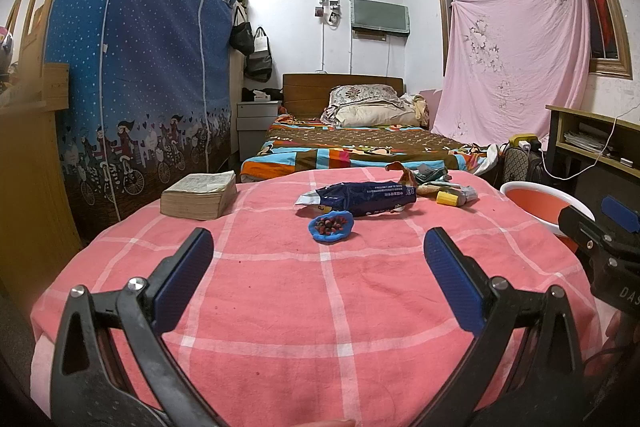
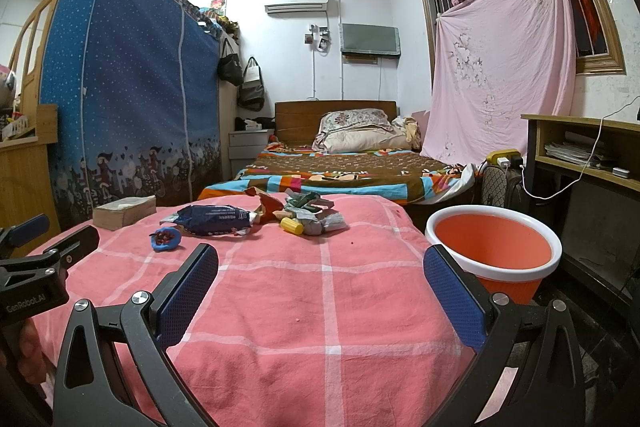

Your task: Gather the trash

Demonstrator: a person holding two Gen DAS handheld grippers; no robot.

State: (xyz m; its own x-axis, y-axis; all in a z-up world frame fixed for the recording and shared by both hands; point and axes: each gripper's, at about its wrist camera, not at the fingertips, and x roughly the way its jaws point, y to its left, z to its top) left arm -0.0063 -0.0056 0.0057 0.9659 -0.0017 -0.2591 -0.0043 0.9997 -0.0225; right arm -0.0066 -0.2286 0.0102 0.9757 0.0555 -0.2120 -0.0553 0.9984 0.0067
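Note:
Trash lies at the far side of a table under a pink checked cloth [image 1: 320, 307]: a dark blue snack bag [image 1: 364, 197] [image 2: 214, 219], a small blue wrapper with red bits [image 1: 331, 225] [image 2: 165, 239], a yellow cap [image 1: 447, 197] [image 2: 292, 225], and a heap of crumpled wrappers [image 1: 424, 179] [image 2: 312, 211]. An orange bin with a white rim [image 2: 494, 251] [image 1: 538, 203] stands right of the table. My left gripper [image 1: 318, 255] is open and empty above the near cloth. My right gripper [image 2: 320, 271] is open and empty, beside the bin.
A thick old book [image 1: 199, 195] [image 2: 125, 211] lies at the table's far left. A blue fabric wardrobe [image 1: 132, 67] stands left, a bed [image 1: 360, 143] behind, a desk with cables [image 2: 580, 155] at right.

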